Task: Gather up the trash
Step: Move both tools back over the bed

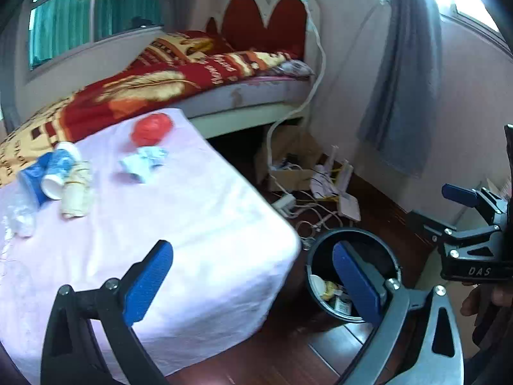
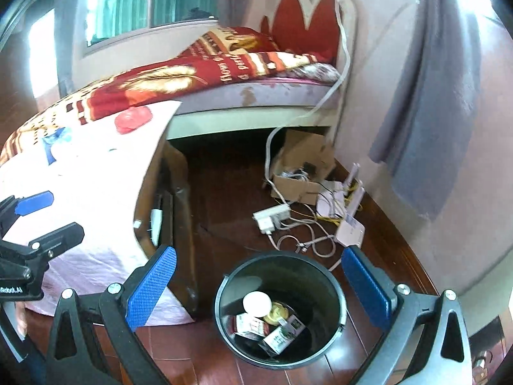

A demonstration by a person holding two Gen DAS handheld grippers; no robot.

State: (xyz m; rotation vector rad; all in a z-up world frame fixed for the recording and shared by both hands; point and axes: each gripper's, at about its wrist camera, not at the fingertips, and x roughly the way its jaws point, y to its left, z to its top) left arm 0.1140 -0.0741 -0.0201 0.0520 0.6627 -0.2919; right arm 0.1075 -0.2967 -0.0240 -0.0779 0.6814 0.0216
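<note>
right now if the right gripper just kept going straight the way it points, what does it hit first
Most likely the black trash bin: the open right gripper points down at its mouth, so it would probably meet the rim or the trash inside. Depth is hard to judge.

Motion blur softens the crumpled paper [image 1: 142,164] and the cups [image 1: 61,178] on the pink-covered table [image 1: 198,211], so their print cannot be read. The left gripper's right finger [image 1: 356,284] hides part of the black bin [image 1: 312,256] and its contents. In the right wrist view the labels on the cartons in the bin [image 2: 336,292] are too small to read. The right gripper [image 1: 461,205] is cut off by the frame's edge.
</note>
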